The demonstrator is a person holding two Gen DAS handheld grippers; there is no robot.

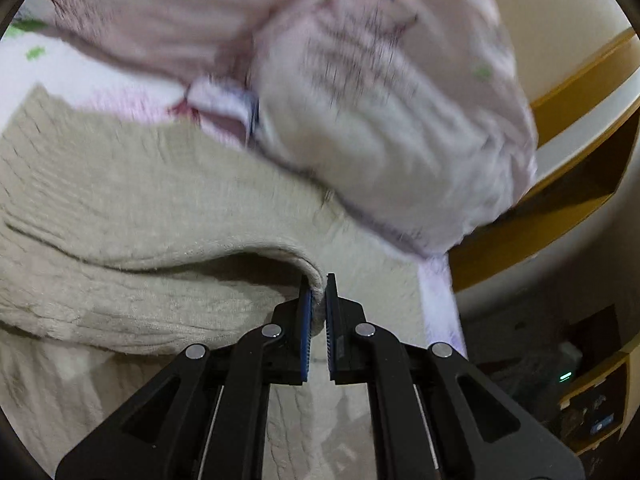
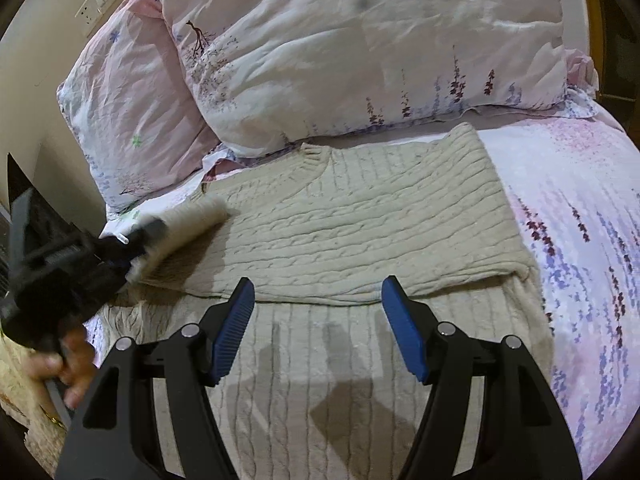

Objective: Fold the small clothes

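The bed, in a pink floral sheet, carries a beige cable-knit sweater; two pillows lie just beyond the sweater's collar.

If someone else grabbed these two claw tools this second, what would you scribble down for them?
Left gripper: shut on a fold of the beige cable-knit sweater, lifting its left side, probably the sleeve.
Right gripper: open, holding nothing, above the sweater's lower half.
The sweater lies on the floral bedsheet, neckline toward the pink floral pillows.
Done: the right side looks already folded in.
Left: lay the held part across the body, then likely fold bottom to top.
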